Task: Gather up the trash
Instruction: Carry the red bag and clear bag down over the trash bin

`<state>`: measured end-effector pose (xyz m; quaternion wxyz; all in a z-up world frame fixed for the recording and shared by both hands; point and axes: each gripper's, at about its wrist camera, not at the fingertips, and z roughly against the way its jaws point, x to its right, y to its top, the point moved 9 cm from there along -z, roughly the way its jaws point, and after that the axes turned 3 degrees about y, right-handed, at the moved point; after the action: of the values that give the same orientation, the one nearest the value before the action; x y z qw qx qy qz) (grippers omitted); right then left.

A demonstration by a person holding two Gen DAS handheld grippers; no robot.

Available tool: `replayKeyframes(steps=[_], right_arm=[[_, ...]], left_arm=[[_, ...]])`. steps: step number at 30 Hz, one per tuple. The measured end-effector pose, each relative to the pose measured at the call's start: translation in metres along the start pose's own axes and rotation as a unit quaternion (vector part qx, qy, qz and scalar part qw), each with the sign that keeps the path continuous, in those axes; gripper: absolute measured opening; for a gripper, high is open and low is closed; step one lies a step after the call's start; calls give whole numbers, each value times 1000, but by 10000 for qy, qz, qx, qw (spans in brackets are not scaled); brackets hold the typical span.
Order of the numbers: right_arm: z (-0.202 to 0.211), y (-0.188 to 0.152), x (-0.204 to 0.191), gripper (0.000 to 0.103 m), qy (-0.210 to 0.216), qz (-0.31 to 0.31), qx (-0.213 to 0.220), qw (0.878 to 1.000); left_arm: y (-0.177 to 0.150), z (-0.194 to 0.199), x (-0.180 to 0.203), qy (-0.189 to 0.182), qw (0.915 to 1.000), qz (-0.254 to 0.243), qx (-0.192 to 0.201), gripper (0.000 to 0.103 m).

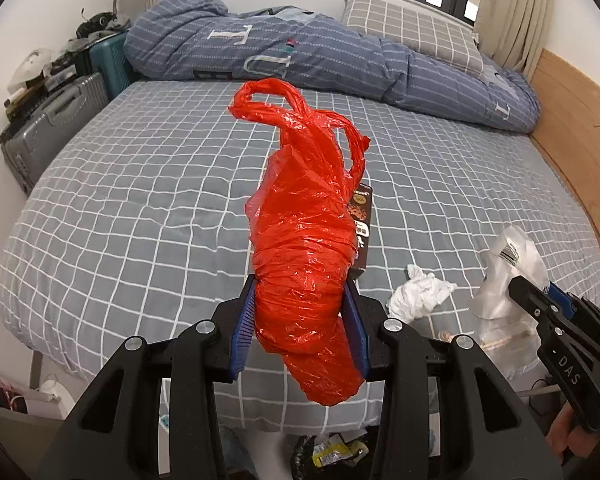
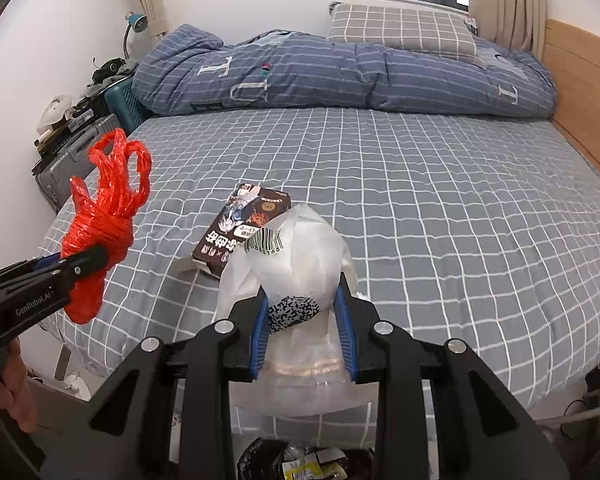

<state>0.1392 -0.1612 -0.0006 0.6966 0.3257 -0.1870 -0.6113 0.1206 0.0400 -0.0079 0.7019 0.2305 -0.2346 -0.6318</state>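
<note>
My left gripper (image 1: 300, 320) is shut on a crumpled red plastic bag (image 1: 308, 216) and holds it above the bed's front edge; the bag also shows at the left in the right wrist view (image 2: 100, 224). My right gripper (image 2: 304, 320) is shut on a clear plastic bag (image 2: 300, 256) with barcode labels, also above the front edge; it shows at the right in the left wrist view (image 1: 504, 276). A dark snack box (image 2: 244, 232) lies flat on the bed beyond both grippers. A crumpled white tissue (image 1: 420, 296) lies on the bed near the front edge.
The bed (image 2: 440, 208) has a grey checked sheet, a rolled blue duvet (image 2: 340, 76) and a pillow (image 2: 400, 28) at the back. Suitcases (image 1: 56, 120) stand at the left. A bin with wrappers (image 2: 304, 462) sits on the floor below the grippers. A wooden headboard (image 2: 580, 76) is at the right.
</note>
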Motion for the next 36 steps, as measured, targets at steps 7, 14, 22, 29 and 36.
replayKeyframes(steps=[7, 14, 22, 29, 36], right_arm=[[23, -18, 4, 28, -18, -20, -1, 10000], [45, -44, 2, 28, 36, -44, -10, 10000], [63, -79, 0, 28, 37, -31, -69, 10000], [74, -112, -1, 28, 10, -28, -152, 9999], [79, -152, -1, 29, -27, 11, -240, 9997]], left_arm=[[-20, 16, 8, -87, 10000, 25, -29, 39], [-50, 32, 15, -168, 9998, 47, -78, 39], [-88, 44, 23, -245, 9996, 33, -158, 39], [-126, 48, 30, -311, 9991, 2, -292, 39], [-173, 43, 38, -364, 9983, -28, -460, 39]])
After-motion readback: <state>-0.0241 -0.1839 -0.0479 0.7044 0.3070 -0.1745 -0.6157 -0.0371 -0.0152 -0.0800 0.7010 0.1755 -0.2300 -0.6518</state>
